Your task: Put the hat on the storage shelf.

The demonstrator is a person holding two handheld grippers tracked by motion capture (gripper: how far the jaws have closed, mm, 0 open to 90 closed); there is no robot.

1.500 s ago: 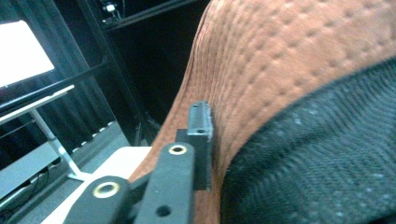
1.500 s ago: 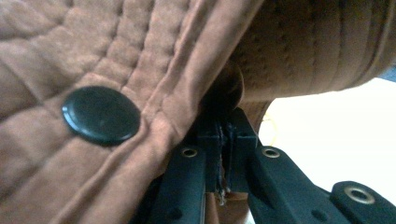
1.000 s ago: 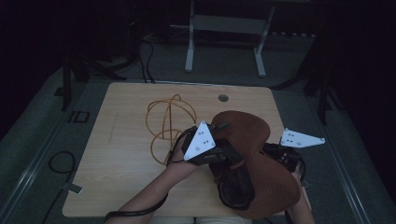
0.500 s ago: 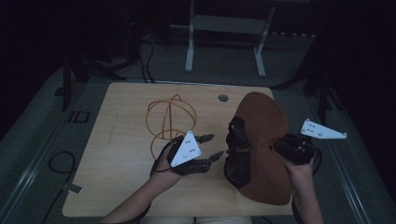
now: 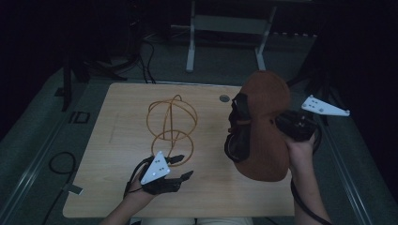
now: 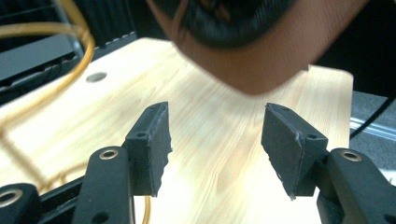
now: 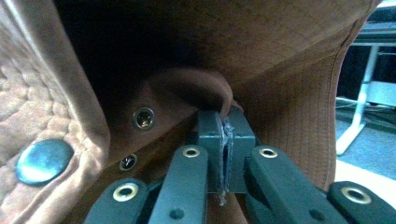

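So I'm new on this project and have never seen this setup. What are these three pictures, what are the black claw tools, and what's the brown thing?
A person at a wooden table holds a hand-held two-jaw gripper in each hand; there is no robot arm. The high view looks down from above. The other two pictures come from cameras riding on the grippers, looking along their black jaws.

The left gripper is low over the table with its jaws apart and nothing between them. The right gripper is shut on a fold of a brown quilted hat with a black lining and metal snaps, holding it up above the table. An orange wire stand sits on the table.
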